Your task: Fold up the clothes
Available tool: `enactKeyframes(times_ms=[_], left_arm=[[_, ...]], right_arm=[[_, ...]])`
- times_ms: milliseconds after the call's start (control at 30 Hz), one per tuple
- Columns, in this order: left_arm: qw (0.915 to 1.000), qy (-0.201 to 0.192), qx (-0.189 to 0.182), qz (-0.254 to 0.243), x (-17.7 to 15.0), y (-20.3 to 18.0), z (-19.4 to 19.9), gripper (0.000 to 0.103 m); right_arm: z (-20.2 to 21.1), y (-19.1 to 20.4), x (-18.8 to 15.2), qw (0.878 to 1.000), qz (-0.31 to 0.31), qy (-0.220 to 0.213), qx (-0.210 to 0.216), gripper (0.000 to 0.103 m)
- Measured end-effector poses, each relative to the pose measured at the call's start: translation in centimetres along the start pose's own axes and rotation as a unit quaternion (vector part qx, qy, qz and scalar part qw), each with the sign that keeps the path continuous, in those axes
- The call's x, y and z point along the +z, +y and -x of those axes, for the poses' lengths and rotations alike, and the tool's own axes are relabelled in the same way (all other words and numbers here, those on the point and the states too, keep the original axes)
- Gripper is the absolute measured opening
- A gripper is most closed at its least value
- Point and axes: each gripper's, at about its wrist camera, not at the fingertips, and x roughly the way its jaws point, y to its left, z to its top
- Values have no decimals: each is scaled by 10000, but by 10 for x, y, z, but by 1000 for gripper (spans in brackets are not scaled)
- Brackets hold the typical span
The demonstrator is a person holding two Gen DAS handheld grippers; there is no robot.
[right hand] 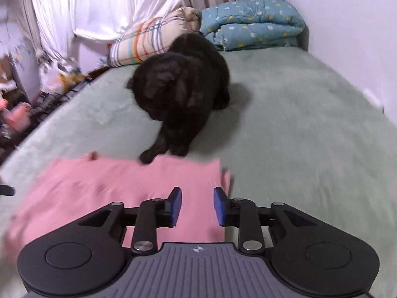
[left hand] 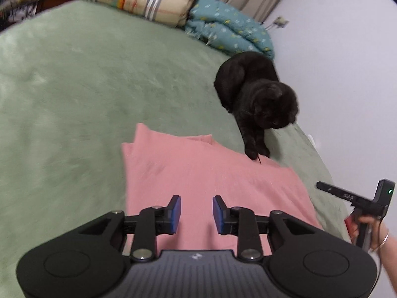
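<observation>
Pink cloth (left hand: 213, 178) is laid folded on the green blanket (left hand: 74, 94) of a bed, near its front edge. In the left wrist view its long axis is seen running from the near edge away toward the far bedding, with a narrower folded end pointing that way; in the right wrist view the cloth (right hand: 119, 186) is spread mostly sideways, its far edge roughly straight. A black cat (left hand: 258, 96) is crouched just beyond it, head lowered, one forepaw set on the cloth's far edge. The left gripper (left hand: 196, 214) is held above the cloth with its blue pads parted and nothing between them. The right gripper (right hand: 197, 205) is likewise spread and empty, over the cloth's right edge. Striped bedding (right hand: 146, 39) and a teal quilt (right hand: 253, 24) are piled at the far end.
</observation>
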Motion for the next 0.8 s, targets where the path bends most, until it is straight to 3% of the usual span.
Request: enactKeyframes(times_ms=[133, 200, 267, 300, 333, 400, 467, 500, 600, 633, 700, 800], left_arm=[[9997, -23, -41, -244, 20, -6, -34, 29], [9992, 148, 116, -360, 24, -1, -51, 29], [9976, 494, 340, -359, 20, 25, -65, 17], [9983, 492, 227, -224, 18, 37, -62, 9], [9988, 481, 125, 11, 16, 49, -59, 2], [9984, 440, -38, 352, 14, 65, -51, 2], [9987, 262, 55, 435, 11, 71, -34, 2], [9989, 104, 183, 424, 10, 70, -21, 4], [9976, -520, 213, 397, 4, 52, 9, 27], [9974, -603, 141, 381, 2, 47, 12, 27], [9974, -671, -86, 230, -7, 26, 16, 31], [9973, -597, -107, -423, -33, -24, 15, 39]], right_arm=[[-44, 6, 7, 9994, 159, 293, 61, 28], [-61, 11, 2, 9979, 416, 497, -66, 19], [-62, 2, -3, 9987, 320, 380, -110, 15], [-63, -3, -5, 9990, 271, 323, -132, 5], [-62, -6, -6, 9992, 186, 301, -165, 4], [-59, -14, -7, 9986, 218, 231, -418, 5], [-50, -14, -4, 9984, 79, 190, -524, 9], [-44, -12, -2, 9977, 23, 161, -651, 15], [-8, 1, -3, 9986, -222, -320, -367, 16], [6, 12, -6, 9987, -248, -451, -64, 18], [20, 37, -16, 9985, -68, -502, 216, 30], [31, 83, -39, 9976, 243, -352, 547, 39]])
